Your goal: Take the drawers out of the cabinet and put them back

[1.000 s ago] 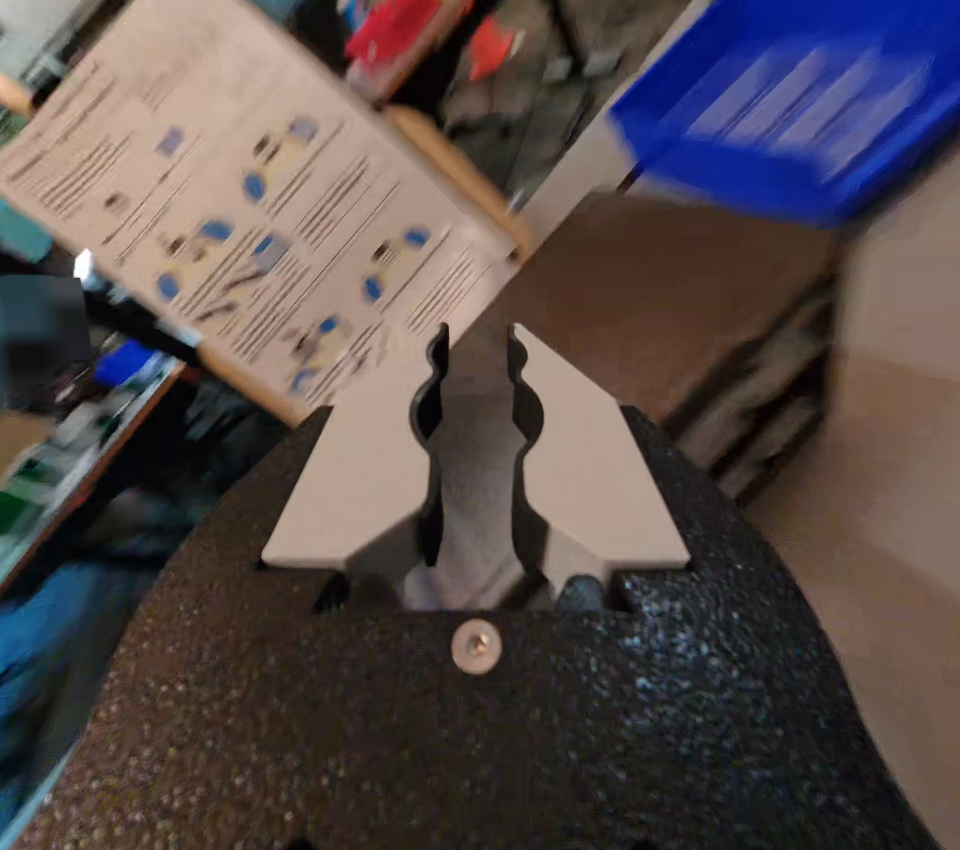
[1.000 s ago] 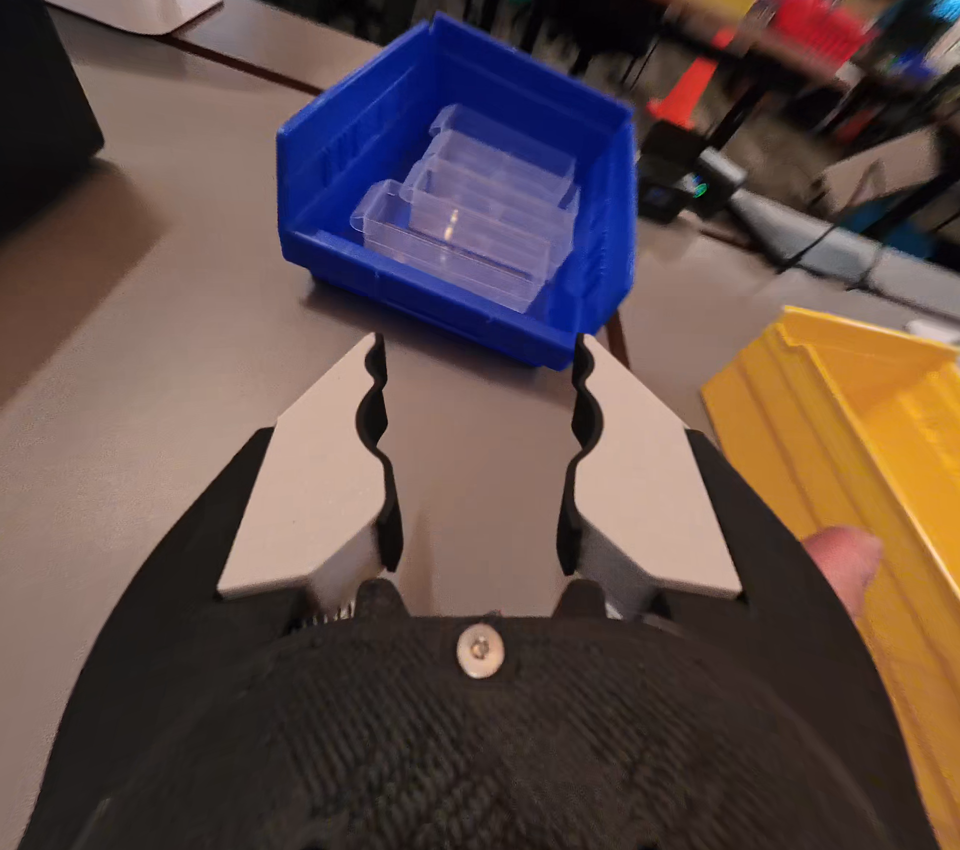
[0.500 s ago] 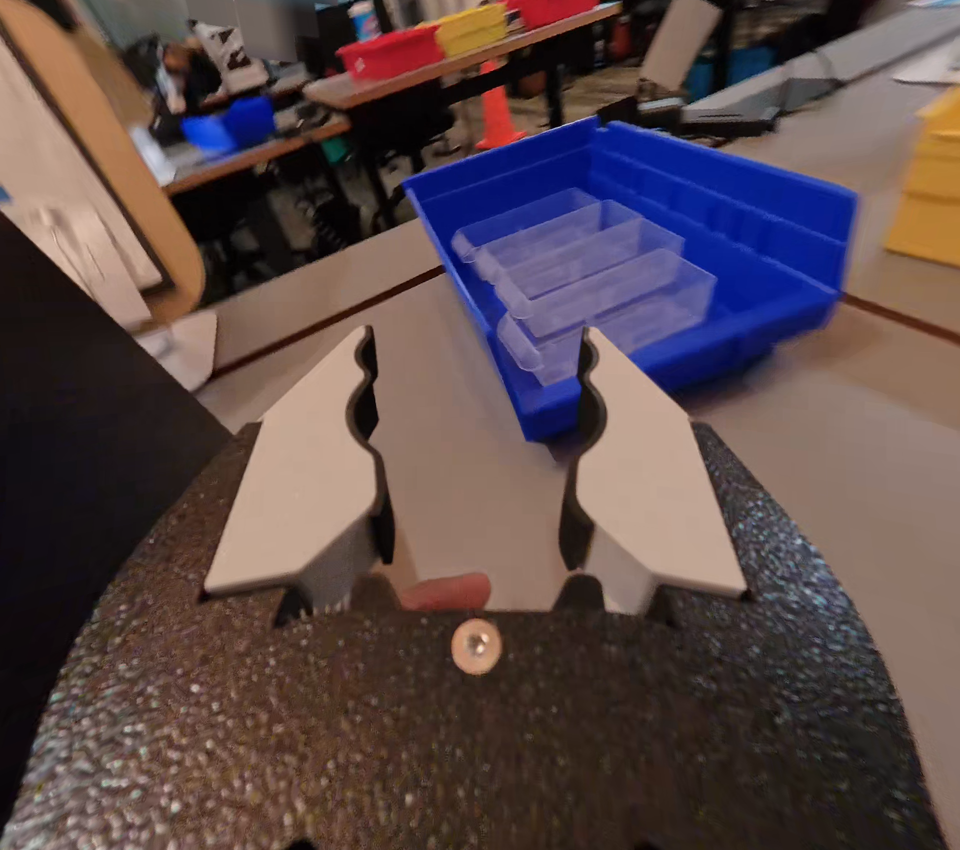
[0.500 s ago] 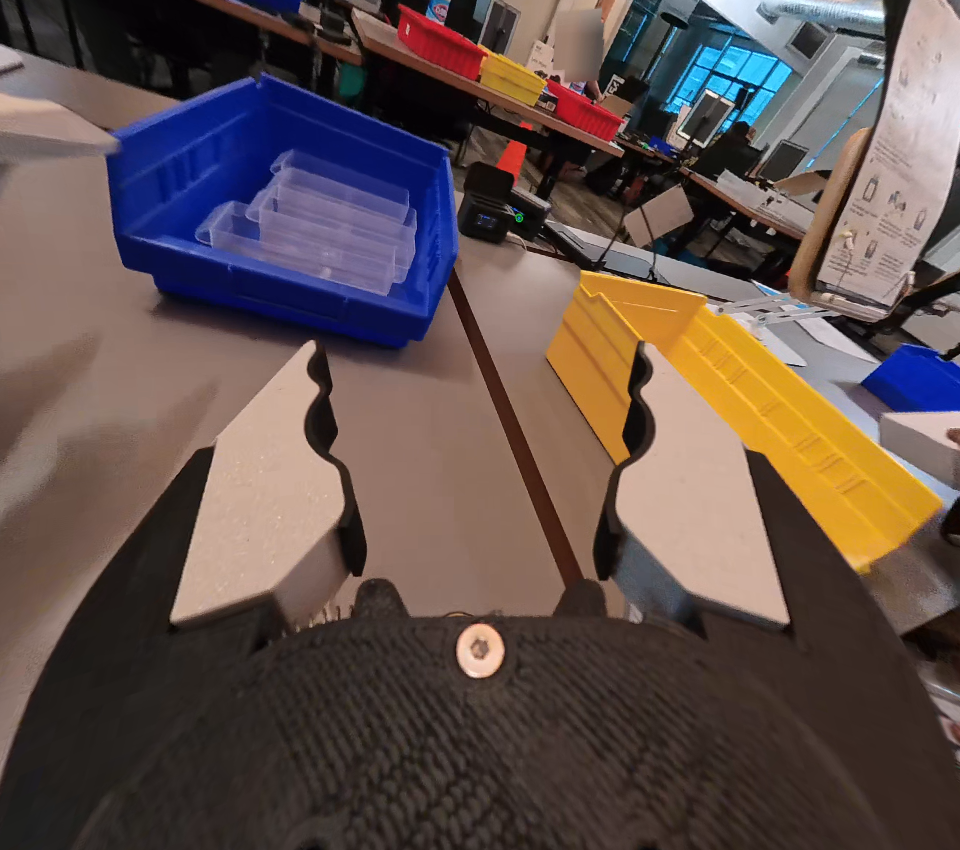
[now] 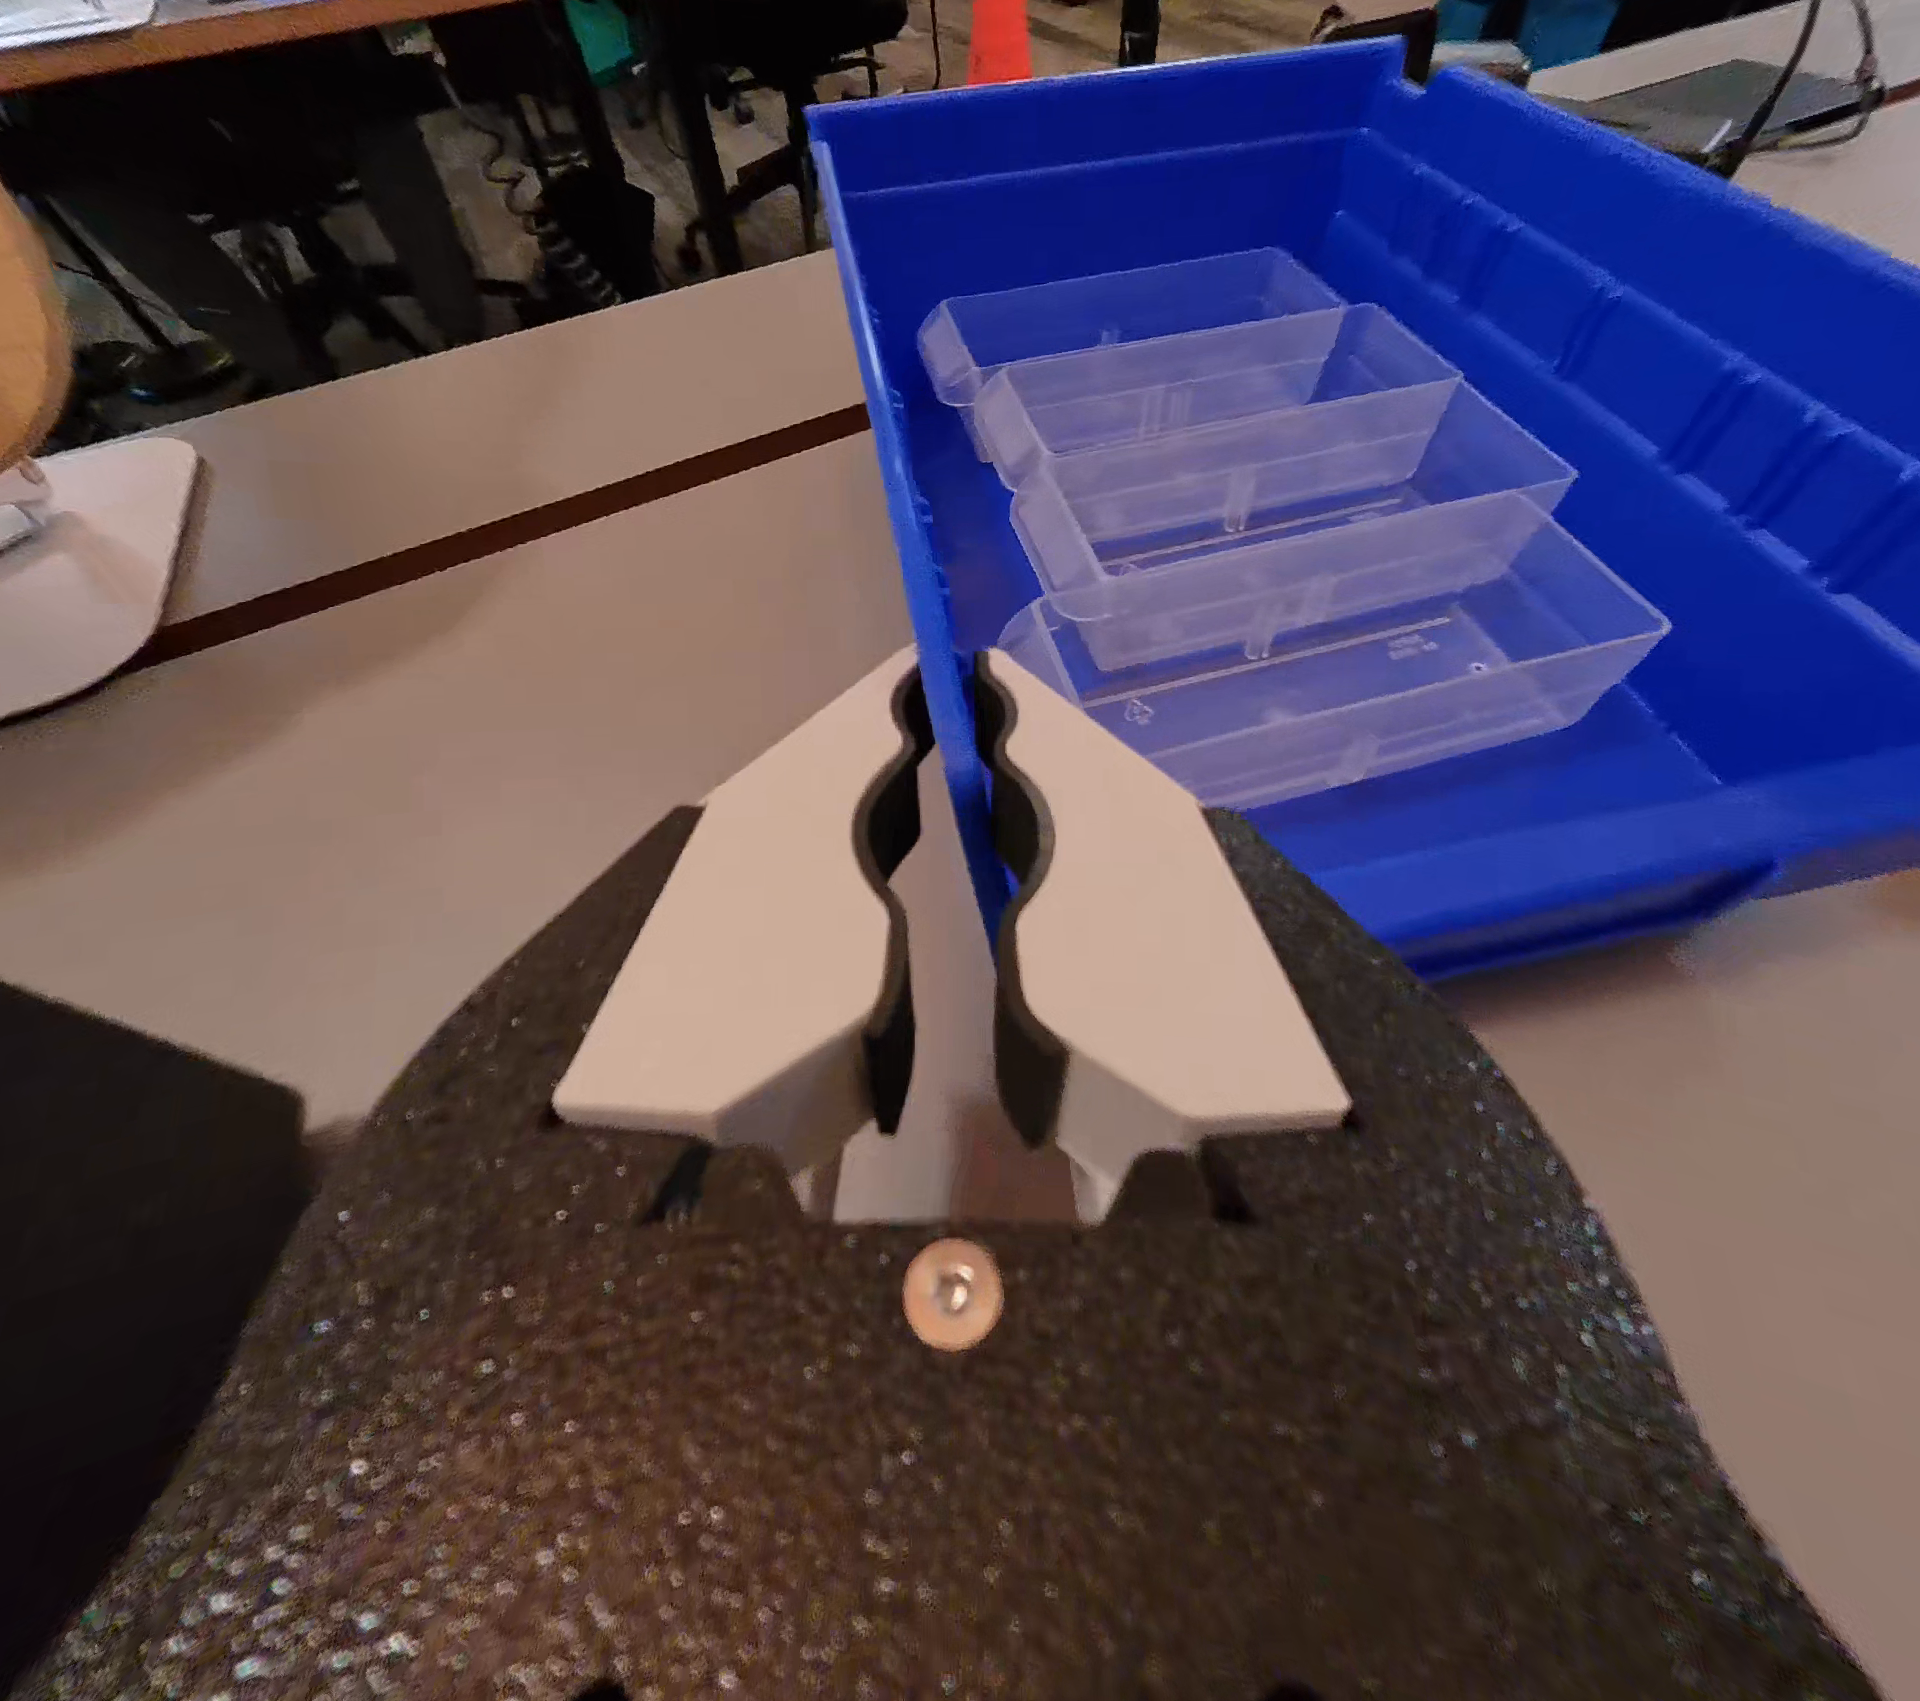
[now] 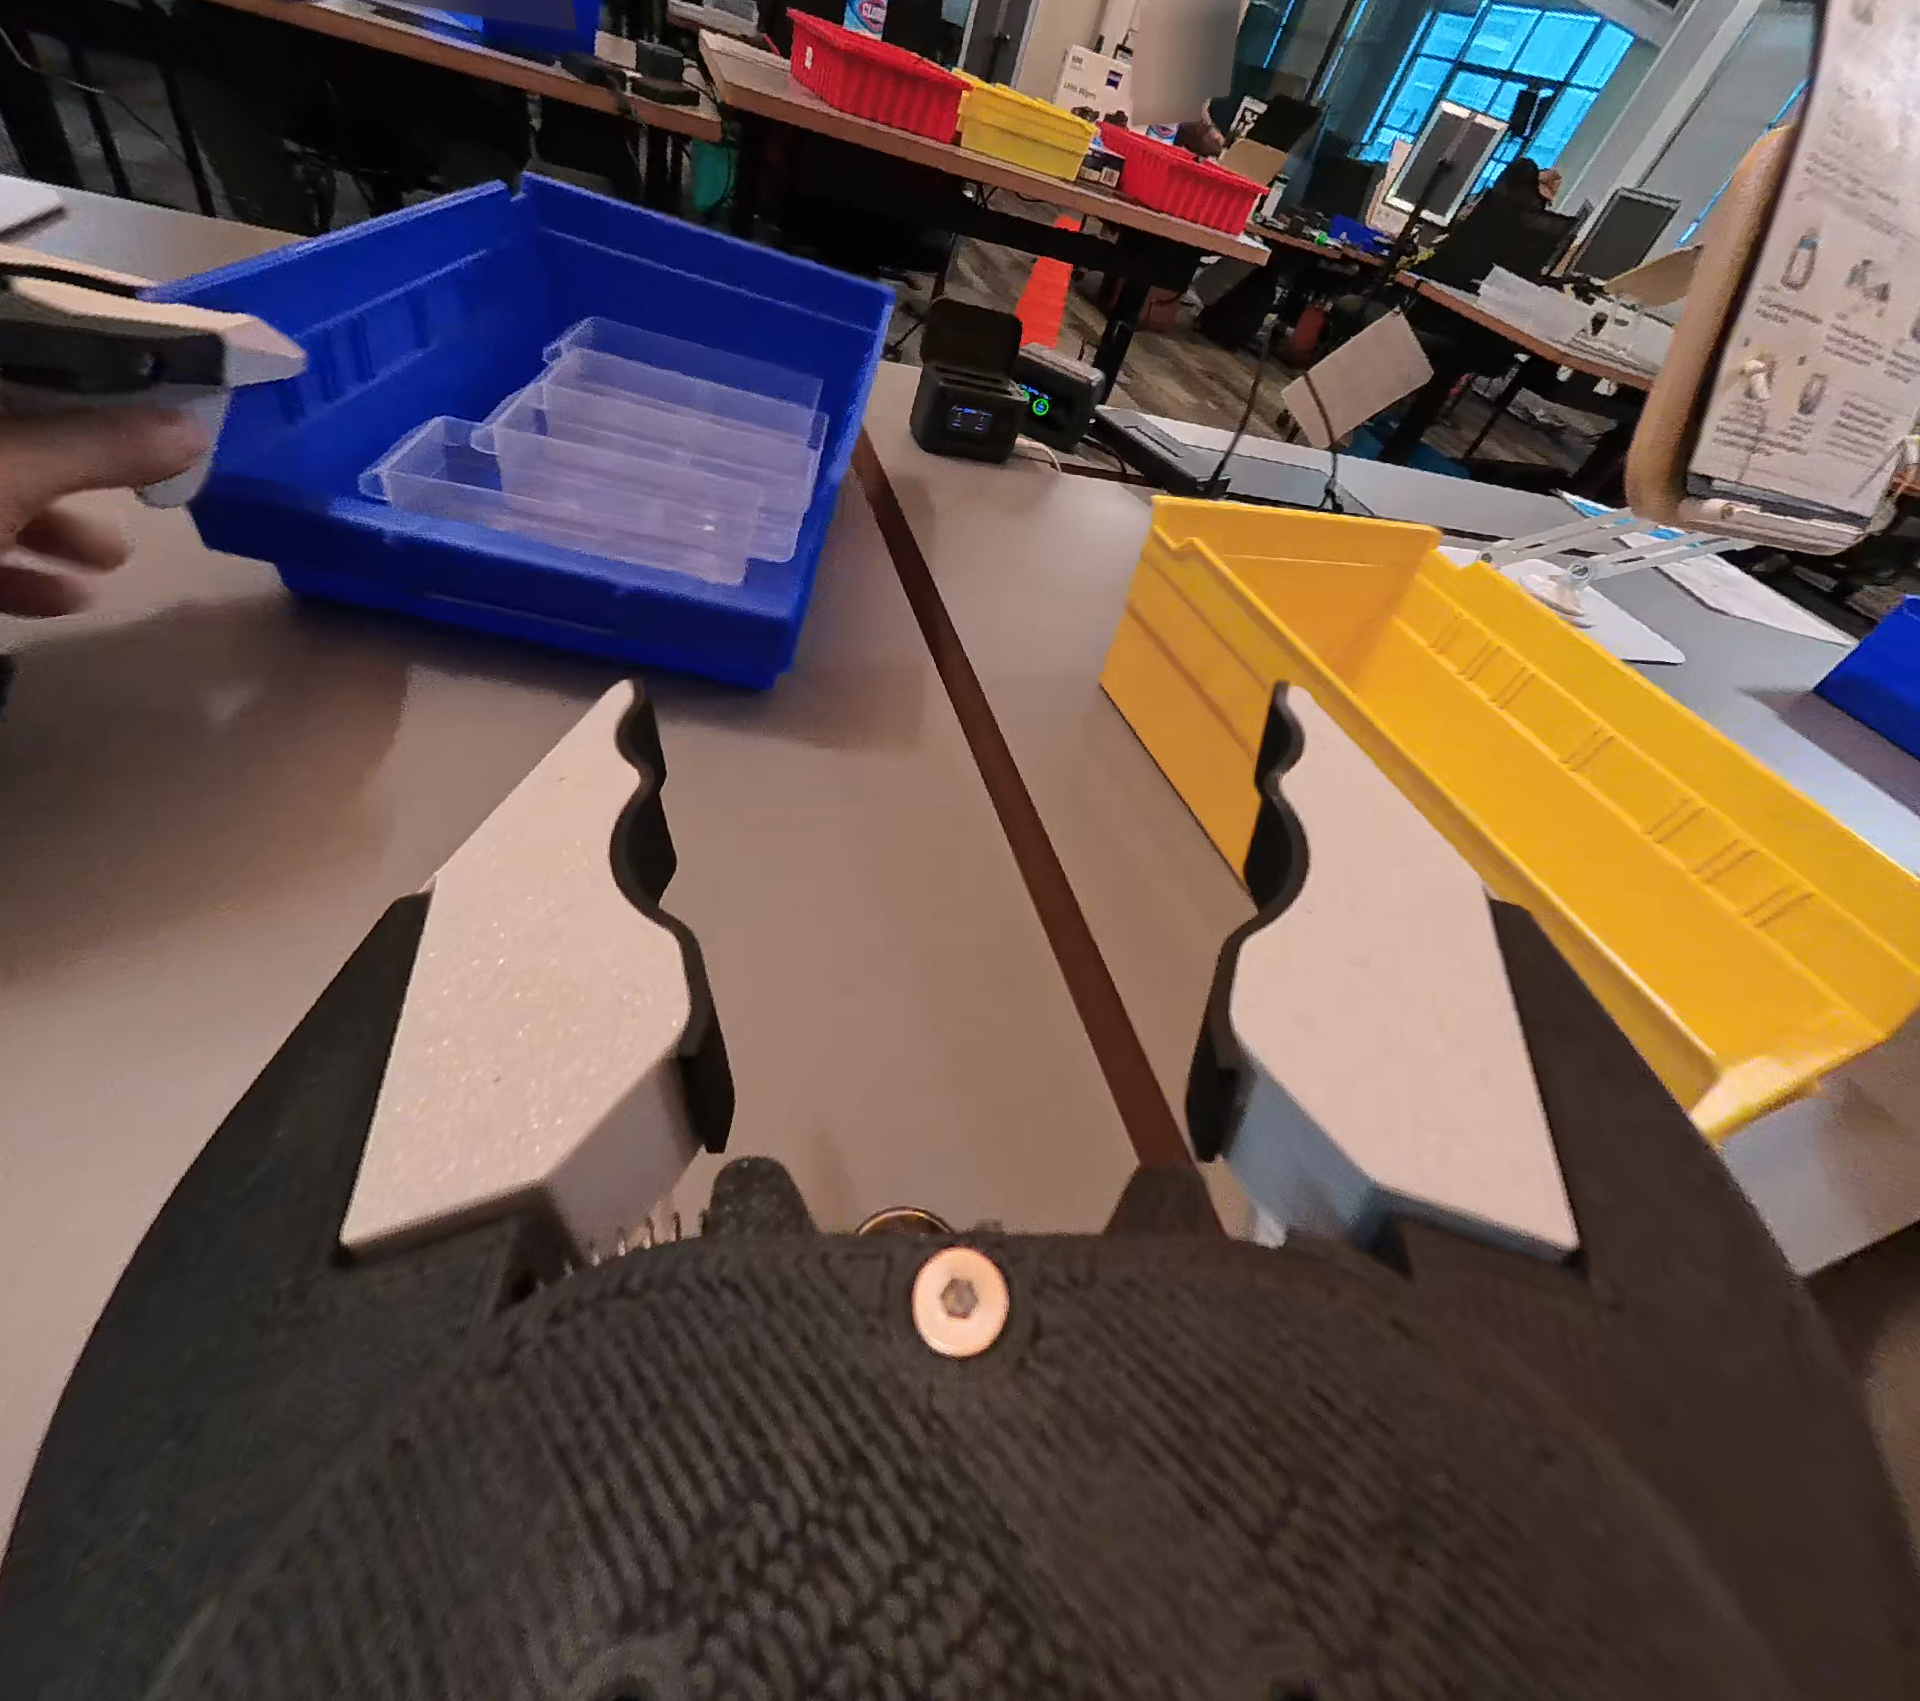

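In the left wrist view, my left gripper (image 5: 948,695) was narrowed to a slit and empty at the near left wall of the blue bin (image 5: 1538,217), where four clear drawers (image 5: 1288,508) lay overlapping; I judged it should widen, clear that rim, then pinch one drawer's end wall. In the right wrist view, my right gripper (image 6: 956,695) gaped wide and empty over bare table (image 6: 862,872), with open room between the bin on the left and a yellow bin (image 6: 1558,768) on the right; no cabinet showed.
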### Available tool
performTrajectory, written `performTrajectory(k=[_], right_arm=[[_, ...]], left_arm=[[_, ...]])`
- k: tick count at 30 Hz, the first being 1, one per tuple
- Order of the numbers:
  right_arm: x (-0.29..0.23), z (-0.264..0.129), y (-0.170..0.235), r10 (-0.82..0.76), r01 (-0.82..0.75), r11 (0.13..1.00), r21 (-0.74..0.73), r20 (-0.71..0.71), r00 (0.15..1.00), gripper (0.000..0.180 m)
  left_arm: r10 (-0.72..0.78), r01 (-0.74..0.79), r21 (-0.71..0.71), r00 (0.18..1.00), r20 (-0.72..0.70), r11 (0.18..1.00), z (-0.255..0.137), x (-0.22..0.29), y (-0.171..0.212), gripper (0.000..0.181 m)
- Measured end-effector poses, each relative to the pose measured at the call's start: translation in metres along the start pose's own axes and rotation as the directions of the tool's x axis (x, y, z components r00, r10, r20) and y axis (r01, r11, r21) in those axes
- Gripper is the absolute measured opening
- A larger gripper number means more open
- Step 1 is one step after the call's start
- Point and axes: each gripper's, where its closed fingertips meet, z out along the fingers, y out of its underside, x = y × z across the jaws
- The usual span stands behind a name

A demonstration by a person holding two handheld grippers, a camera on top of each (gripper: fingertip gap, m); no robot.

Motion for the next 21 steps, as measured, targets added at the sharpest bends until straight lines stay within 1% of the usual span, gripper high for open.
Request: performTrajectory(k=[2, 5, 8, 12, 16, 21], right_arm=[[0.007, -0.004, -0.004, 0.002, -0.002, 1.000, 0.010, -0.017, 1.000, 0.113], [0.017, -0.013, -0.014, 0.004, -0.003, 1.000, 0.028, -0.038, 0.999, 0.111], [0.019, -0.024, -0.028, -0.005, 0.006, 0.999, 0.047, -0.032, 0.999, 0.109], [0.009, -0.043, -0.057, -0.079, 0.081, 0.992, 0.092, -0.028, 0.996, 0.110], [-0.023, -0.063, -0.092, -0.147, 0.140, 0.977, 0.162, 0.031, 0.989, 0.111], [-0.104, -0.098, -0.134, -0.209, 0.148, 0.953, 0.266, 0.217, 0.954, 0.110]], left_arm=[[0.029, -0.029, -0.014, 1.000, -0.002, 0.999, -0.012, 0.000, 0.004, 0.004], [0.053, -0.053, -0.013, 0.998, -0.029, 0.999, -0.046, 0.008, 0.015, 0.004], [0.080, -0.080, 0.004, 0.991, -0.105, 0.997, -0.095, 0.017, 0.032, 0.003], [0.134, -0.129, 0.038, 0.959, -0.249, 0.991, -0.179, 0.015, 0.060, 0.003], [0.189, -0.180, 0.061, 0.922, -0.336, 0.982, -0.265, -0.003, 0.091, 0.004], [0.232, -0.222, 0.071, 0.902, -0.364, 0.972, -0.356, -0.047, 0.124, 0.004]])
